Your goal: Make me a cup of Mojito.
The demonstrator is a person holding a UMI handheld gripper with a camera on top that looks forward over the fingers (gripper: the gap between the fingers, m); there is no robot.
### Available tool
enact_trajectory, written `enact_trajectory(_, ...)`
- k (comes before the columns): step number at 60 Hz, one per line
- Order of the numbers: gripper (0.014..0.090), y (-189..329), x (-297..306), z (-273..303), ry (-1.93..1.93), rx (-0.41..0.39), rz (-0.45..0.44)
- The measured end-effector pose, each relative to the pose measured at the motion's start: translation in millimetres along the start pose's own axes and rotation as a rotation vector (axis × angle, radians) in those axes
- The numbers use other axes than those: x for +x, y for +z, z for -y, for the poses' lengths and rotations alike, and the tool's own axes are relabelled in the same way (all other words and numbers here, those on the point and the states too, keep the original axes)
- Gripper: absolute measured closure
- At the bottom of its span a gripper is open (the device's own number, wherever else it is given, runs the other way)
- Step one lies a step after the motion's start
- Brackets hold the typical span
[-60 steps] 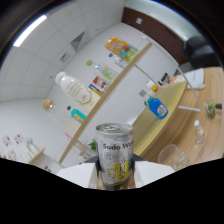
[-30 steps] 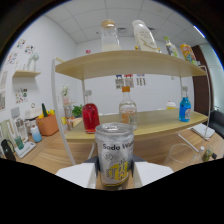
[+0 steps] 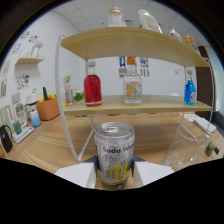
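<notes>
Soda water can (image 3: 114, 154) is sitting upright between the two white fingers of the tool (image 3: 115, 176), which are pressing on its sides and gripping it low on the body, so the label is facing the camera and the closed top is staying level. Holding it upright and low is probably meant to keep the drink from shaking before it gets opened or poured for the Mojito.

Just ahead and off to one side of the tool, a clear glass (image 3: 189, 144) is standing on the wooden surface (image 3: 55, 150), with something small and dark green (image 3: 210, 148) showing near its far side; whether that is inside the glass is not clear. Judging by the task, this glass is likely where the soda is going.

Beyond the can, a two-level wooden shelf (image 3: 135, 105) is carrying a red liquid bottle (image 3: 92, 85), a clear bottle with a label (image 3: 132, 89) and a blue bottle (image 3: 189, 92), set in a row, seemingly as ingredients within reach. More bottles are standing on the top level. An orange pot with a cactus (image 3: 48, 106) is sitting further off on the surface.
</notes>
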Motion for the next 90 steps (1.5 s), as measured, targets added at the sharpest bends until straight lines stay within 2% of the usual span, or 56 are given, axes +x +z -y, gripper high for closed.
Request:
enact_trajectory(10, 0.0509, -9.3, -2.9, -6.0, -0.060, 0.000, -0.002)
enact_trajectory(15, 0.0502, -11.1, -2.7, -8.0, -0.052, -0.033, -0.004)
enact_trajectory(20, 0.0397, -18.7, -2.7, -4.2, -0.059, -0.066, -0.009)
enact_trajectory(25, 0.0216, -36.9, -5.0, 8.2, -0.057, -0.086, -0.005)
enact_trajectory(27, 0.0185, -46.0, -4.7, 14.9, -0.052, -0.091, -0.007)
enact_trajectory(41, 0.0193, -123.3, 3.2, 37.4, -0.041, -0.176, -0.029)
enact_trajectory(54, 0.0188, -172.7, 59.0, 21.3, -0.075, -0.277, -0.084)
enact_trajectory(64, 0.0189, -187.3, 103.1, 16.7, -0.071, -0.322, -0.127)
enact_trajectory(72, 0.0189, -189.9, 123.0, 21.7, -0.080, -0.320, -0.141)
enact_trajectory(90, 0.0190, -192.2, 123.0, 22.1, -0.041, -0.335, -0.106)
